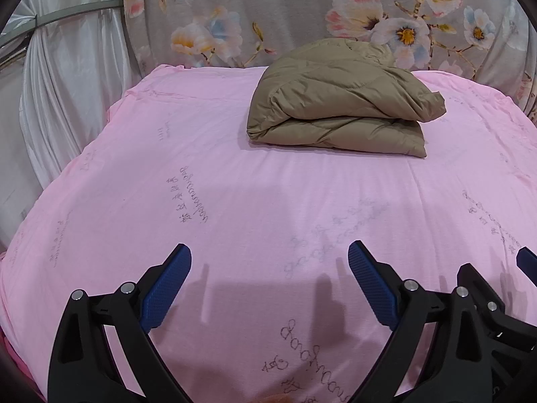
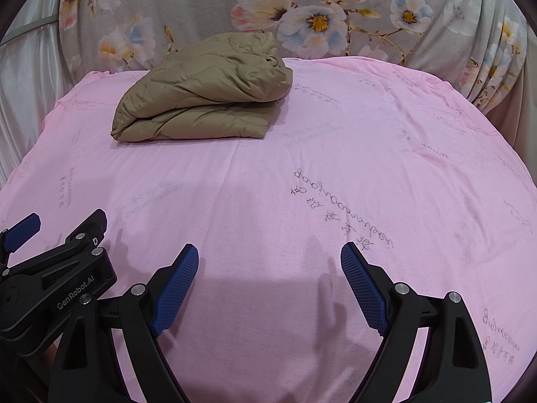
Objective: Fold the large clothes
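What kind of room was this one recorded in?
Most likely a bedroom: a bed with a pink sheet, a floral fabric hanging behind it, pale curtains at the side. A folded tan quilted garment lies near the far edge.

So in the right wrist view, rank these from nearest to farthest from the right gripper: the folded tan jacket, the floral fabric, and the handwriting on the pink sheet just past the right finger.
1. Handwriting: on the pink sheet, just ahead of the open right gripper, toward the right.
2. Folded tan jacket: farther up the sheet, left of centre.
3. Floral fabric: behind the sheet's far edge.
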`<state>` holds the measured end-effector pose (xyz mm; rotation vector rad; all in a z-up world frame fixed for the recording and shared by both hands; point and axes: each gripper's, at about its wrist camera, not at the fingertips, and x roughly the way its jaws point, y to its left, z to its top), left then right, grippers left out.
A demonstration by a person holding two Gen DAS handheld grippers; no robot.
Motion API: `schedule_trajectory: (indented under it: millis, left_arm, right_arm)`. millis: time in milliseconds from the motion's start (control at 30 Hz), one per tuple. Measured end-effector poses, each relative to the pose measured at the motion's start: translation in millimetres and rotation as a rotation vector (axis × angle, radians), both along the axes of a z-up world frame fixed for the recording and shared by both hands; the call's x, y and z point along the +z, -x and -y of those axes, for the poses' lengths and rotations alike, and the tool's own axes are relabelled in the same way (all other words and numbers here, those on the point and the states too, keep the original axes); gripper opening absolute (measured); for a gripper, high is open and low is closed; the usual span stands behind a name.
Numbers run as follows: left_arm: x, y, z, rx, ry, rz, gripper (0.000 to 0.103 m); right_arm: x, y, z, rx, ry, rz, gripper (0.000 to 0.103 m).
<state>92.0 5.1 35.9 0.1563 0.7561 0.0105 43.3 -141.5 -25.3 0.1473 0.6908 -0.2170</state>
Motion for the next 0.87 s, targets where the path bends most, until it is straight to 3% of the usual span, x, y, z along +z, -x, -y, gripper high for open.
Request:
schedule_trajectory:
  millis: [867]
  left_arm:
    - [-0.6, -1.4, 0.3, -0.021, 0.007, 0.000, 0.087]
  right_arm:
    - [2.6, -0.3, -0.3, -0.009, 0.007, -0.002, 0.085]
